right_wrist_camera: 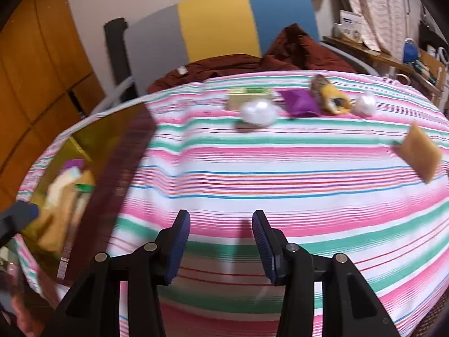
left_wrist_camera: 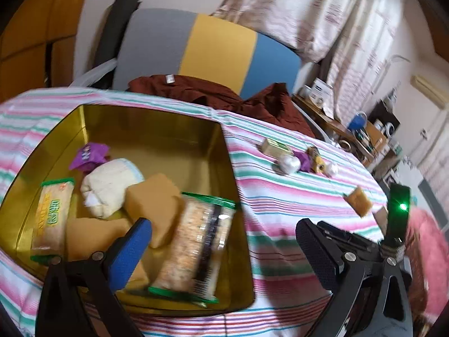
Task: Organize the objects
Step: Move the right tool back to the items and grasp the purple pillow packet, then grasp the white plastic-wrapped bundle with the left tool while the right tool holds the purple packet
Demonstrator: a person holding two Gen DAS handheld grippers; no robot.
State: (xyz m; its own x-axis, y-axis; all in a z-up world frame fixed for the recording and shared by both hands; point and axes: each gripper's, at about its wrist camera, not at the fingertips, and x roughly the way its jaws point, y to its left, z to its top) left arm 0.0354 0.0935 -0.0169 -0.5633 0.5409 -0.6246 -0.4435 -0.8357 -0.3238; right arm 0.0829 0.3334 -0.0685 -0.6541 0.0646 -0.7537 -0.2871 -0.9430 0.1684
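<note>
Snack packets and small wrapped items, the things we are organizing, lie in 2 places: some inside the square gold metal tin (left_wrist_camera: 157,123) at the left of the pink, green and white striped cloth (right_wrist_camera: 252,168), the rest loose on that cloth.

Going from largest to smallest, we first see the grey, yellow and blue panel (right_wrist_camera: 219,25) behind the table, with a dark red garment (right_wrist_camera: 238,64) heaped at its foot. The tin holds a long clear cracker packet with green ends (left_wrist_camera: 193,244), a cream cloth bundle (left_wrist_camera: 109,185), 2 tan blocks (left_wrist_camera: 154,205) and a purple wrapper (left_wrist_camera: 89,154).

Out on the cloth sit a pale green box (right_wrist_camera: 247,97), a purple pouch (right_wrist_camera: 300,104), a yellow wrapped roll (right_wrist_camera: 334,98), 2 white wrapped balls (right_wrist_camera: 258,113) and, well apart at the right, a tan square biscuit (right_wrist_camera: 421,151).

Our left gripper (left_wrist_camera: 224,252) hangs over the tin's near corner, jaws spread wide with nothing held. Our right gripper (right_wrist_camera: 221,244) hovers above bare cloth, its blue pads apart and empty.
</note>
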